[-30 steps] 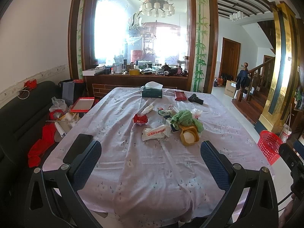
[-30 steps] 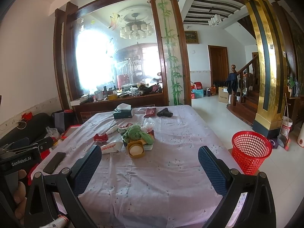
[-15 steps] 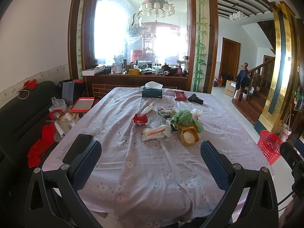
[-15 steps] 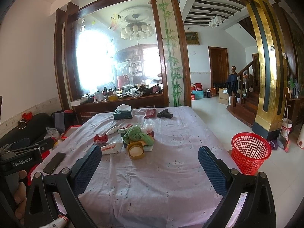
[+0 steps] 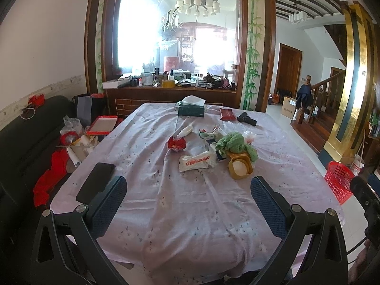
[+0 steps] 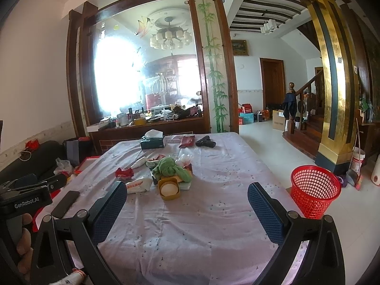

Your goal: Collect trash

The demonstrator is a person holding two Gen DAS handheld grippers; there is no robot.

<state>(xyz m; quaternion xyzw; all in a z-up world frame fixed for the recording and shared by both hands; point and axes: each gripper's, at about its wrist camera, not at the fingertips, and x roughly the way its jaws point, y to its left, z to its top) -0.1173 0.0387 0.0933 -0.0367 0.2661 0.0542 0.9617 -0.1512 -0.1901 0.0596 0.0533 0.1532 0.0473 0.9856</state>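
White wrapper beyond left claw

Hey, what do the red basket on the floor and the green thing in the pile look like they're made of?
Red basket: looks like moulded plastic, slightly glossy, with an open lattice wall you can see through. Green thing: seems soft fabric, maybe terry cloth, matte and bunched into folds; exact fibre unclear.

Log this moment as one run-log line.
phase: approach | left gripper: open, empty | right gripper: open, empty | trash pile: untouched mid-table | red basket: on floor
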